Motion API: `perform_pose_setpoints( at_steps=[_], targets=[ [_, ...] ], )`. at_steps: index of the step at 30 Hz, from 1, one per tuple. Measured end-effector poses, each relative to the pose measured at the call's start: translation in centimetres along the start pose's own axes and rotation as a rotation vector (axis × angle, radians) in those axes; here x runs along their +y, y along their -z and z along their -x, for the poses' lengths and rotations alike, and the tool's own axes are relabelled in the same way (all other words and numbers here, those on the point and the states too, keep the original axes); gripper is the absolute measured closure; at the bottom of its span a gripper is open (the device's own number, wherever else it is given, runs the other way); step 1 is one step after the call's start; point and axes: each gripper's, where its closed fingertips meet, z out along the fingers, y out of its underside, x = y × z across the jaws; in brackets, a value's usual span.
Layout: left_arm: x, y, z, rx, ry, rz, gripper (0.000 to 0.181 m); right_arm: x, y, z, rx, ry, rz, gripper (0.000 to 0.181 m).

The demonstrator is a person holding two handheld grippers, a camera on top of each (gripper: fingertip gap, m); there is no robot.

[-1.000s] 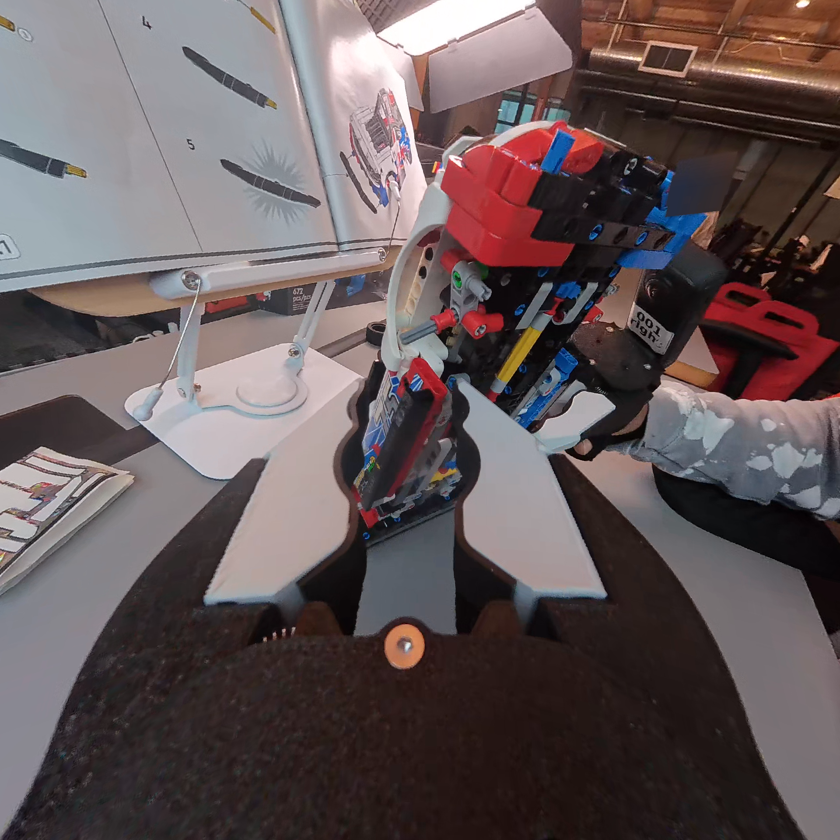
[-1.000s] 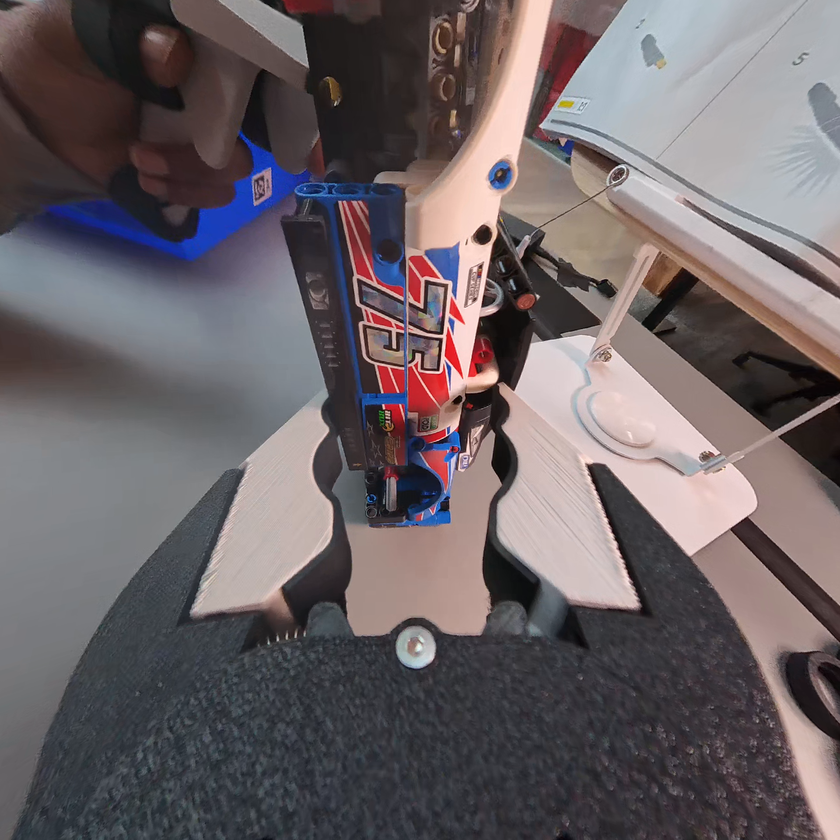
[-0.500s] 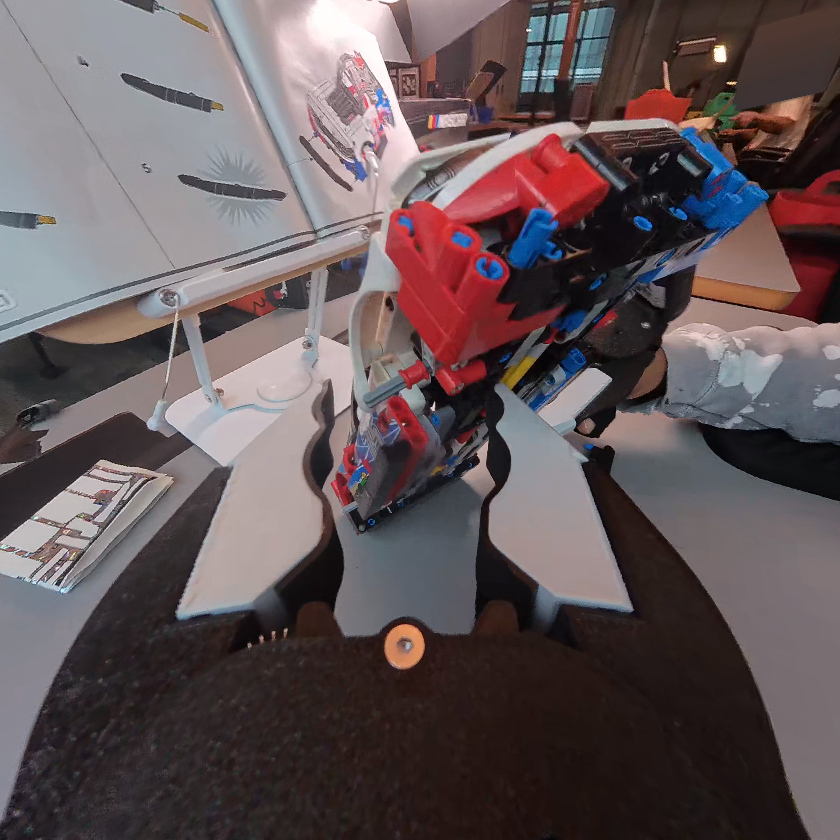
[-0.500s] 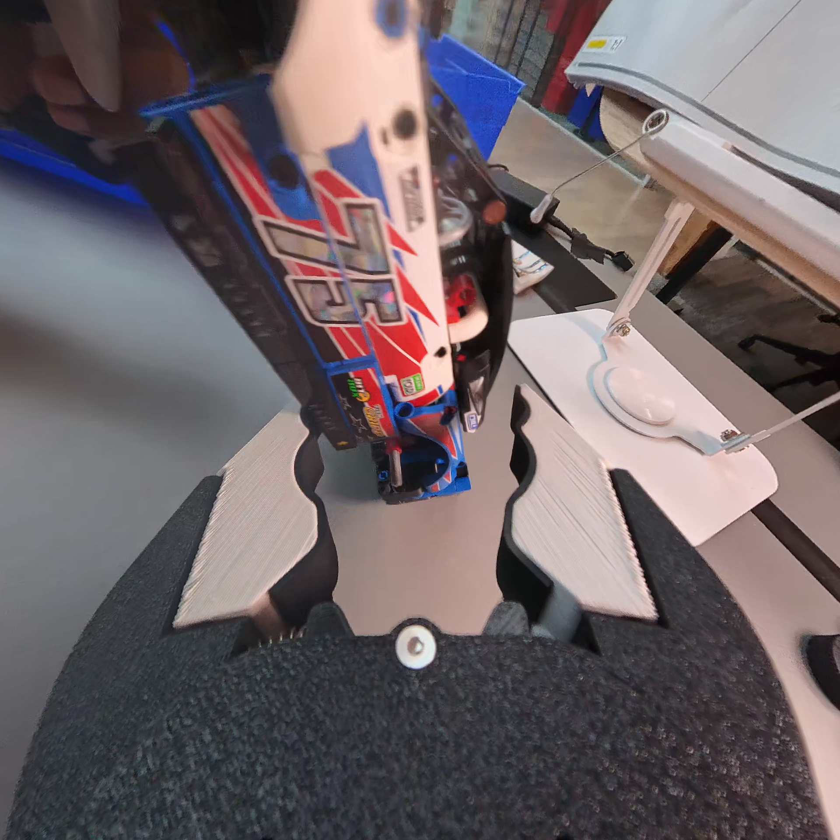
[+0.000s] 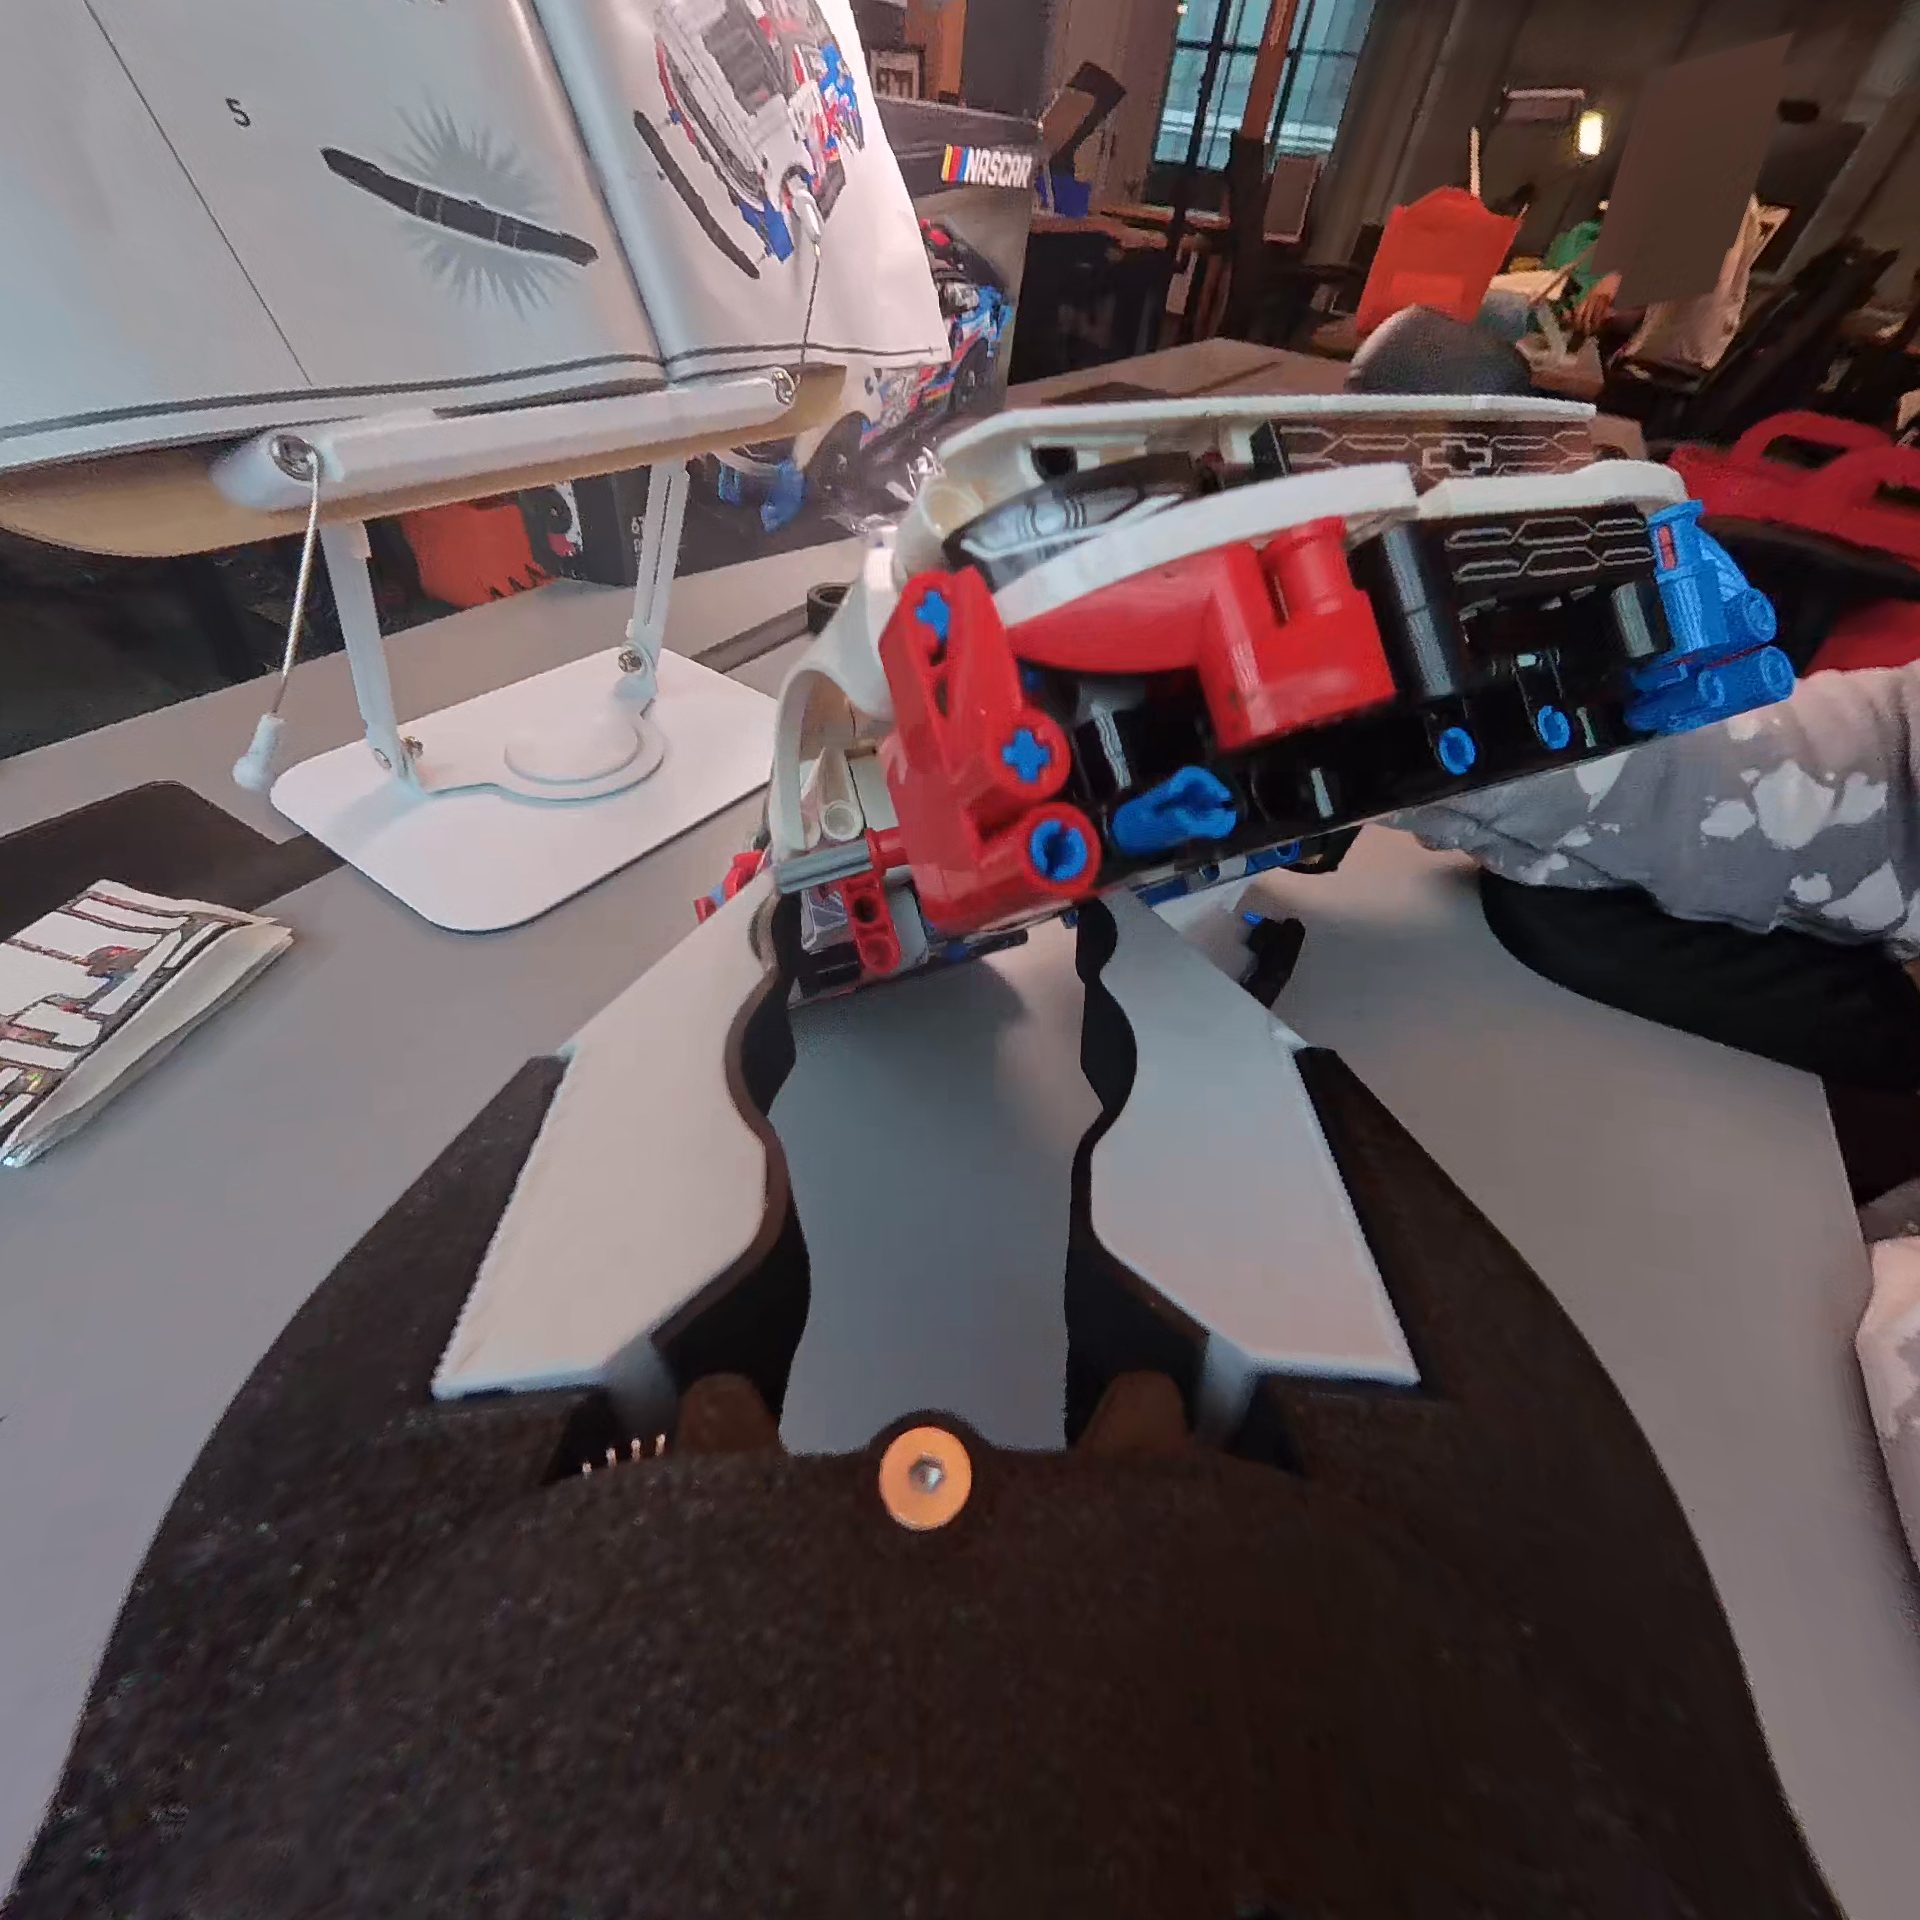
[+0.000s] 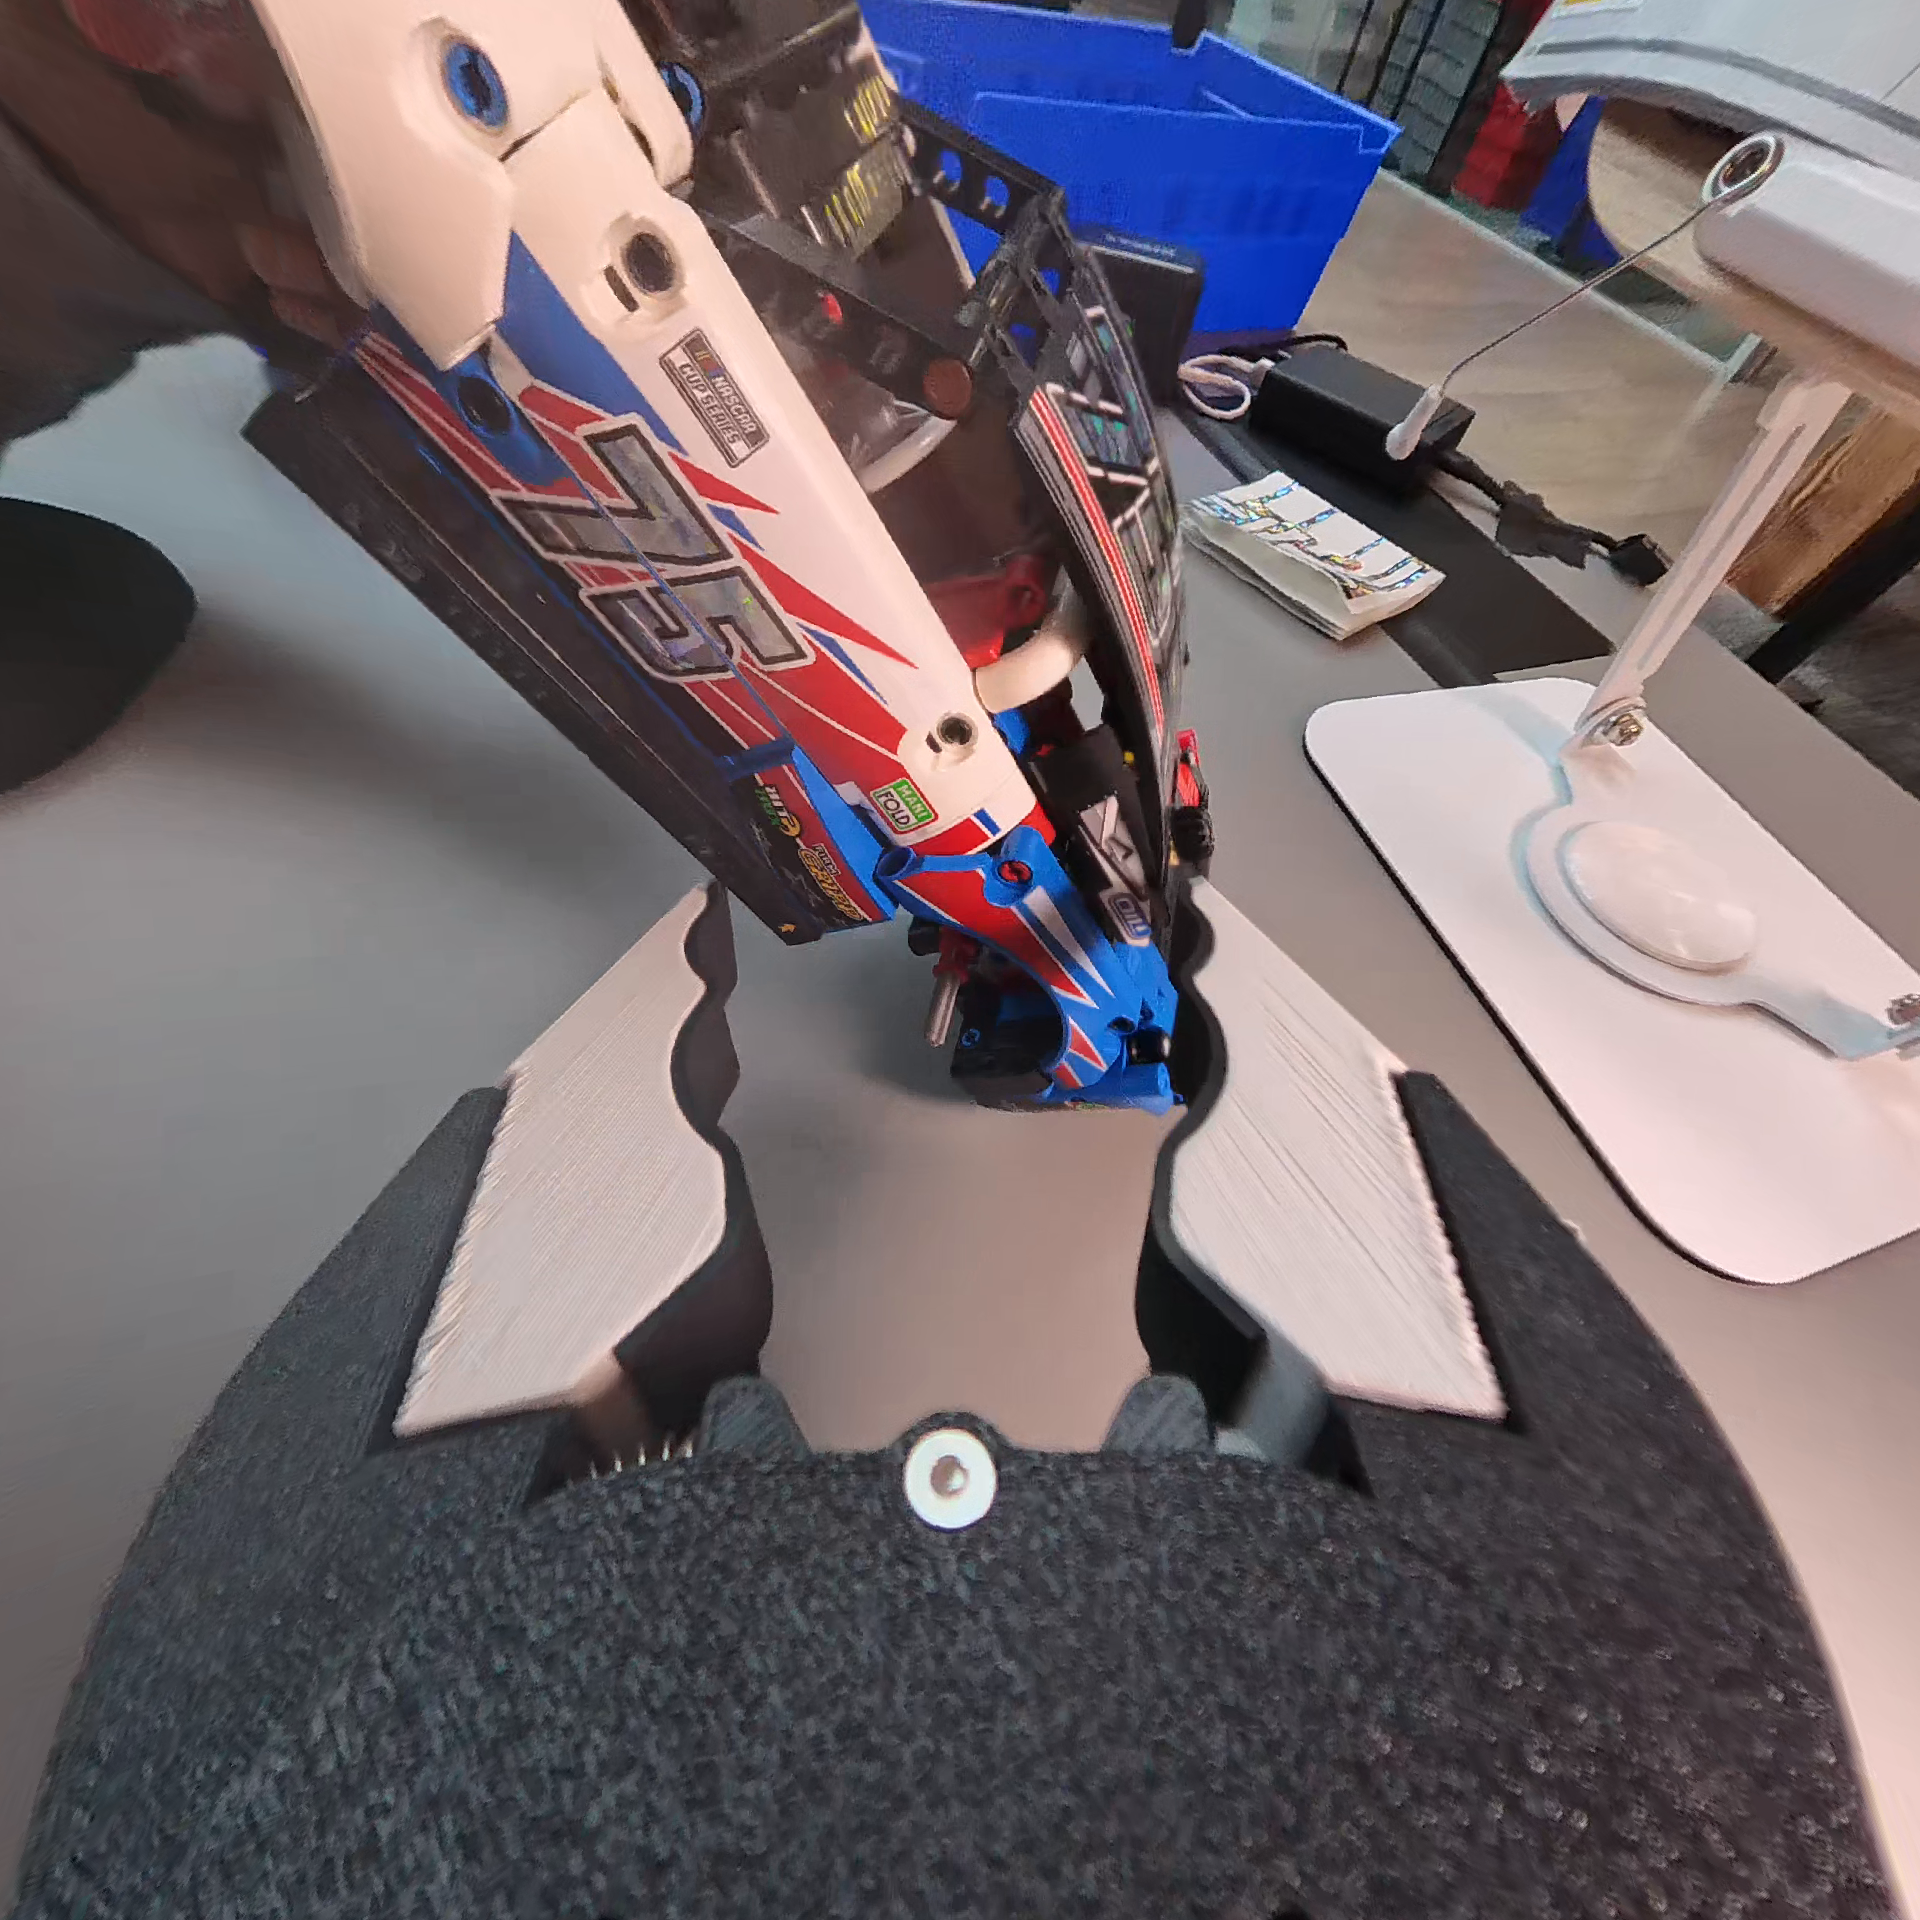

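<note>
A: Here, left wrist view: multicoloured brick-built race car model of white, red, black and blue plastic, lying tilted across the frame above the grey counter. Left claw?

B: Reaching to the near end of the model, with red and grey pins lodged between the two white fingertips. Left fingertip touching the parts; right fingertip tucked under the red block. Fingers parted by about the width of that end; pinching or merely bracketing, cannot tell.

A: And the far end?

B: Blue bricks at the far right, beside a grey-and-white mottled sleeve.

A: Right wrist view, same model?

B: Slanting from upper left down to the right claw, numbered red, white and blue side panel facing the camera. Low blue end just above or on the counter, pressed against the right finger; left finger standing clear of it. Claw spread, gripping nothing.

A: Surroundings?

B: White metal book stand on the counter, carrying an open instruction manual. Folded printed paper sheet lying flat near the stand's base. Black power adapter with cable farther back, and a blue plastic bin behind the model.
</note>
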Motion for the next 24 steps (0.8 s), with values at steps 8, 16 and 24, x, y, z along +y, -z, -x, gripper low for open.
perform_pose_setpoints(
  at_steps=[8,16,24],
  targets=[
    [3.7,0.2,-2.8,0.010,-0.091,0.121,0.124,0.0,0.2,0.5,0.174,0.259,0.017,0.084],
    [5.7,-0.4,-4.4,-0.072,-0.336,0.159,0.102,-0.8,0.1,2.7,0.269,0.565,0.038,0.088],
    [6.8,-0.4,-4.3,-0.172,-0.446,0.166,0.083,-0.4,0.2,3.7,0.264,0.598,0.015,0.089]
  ],
)
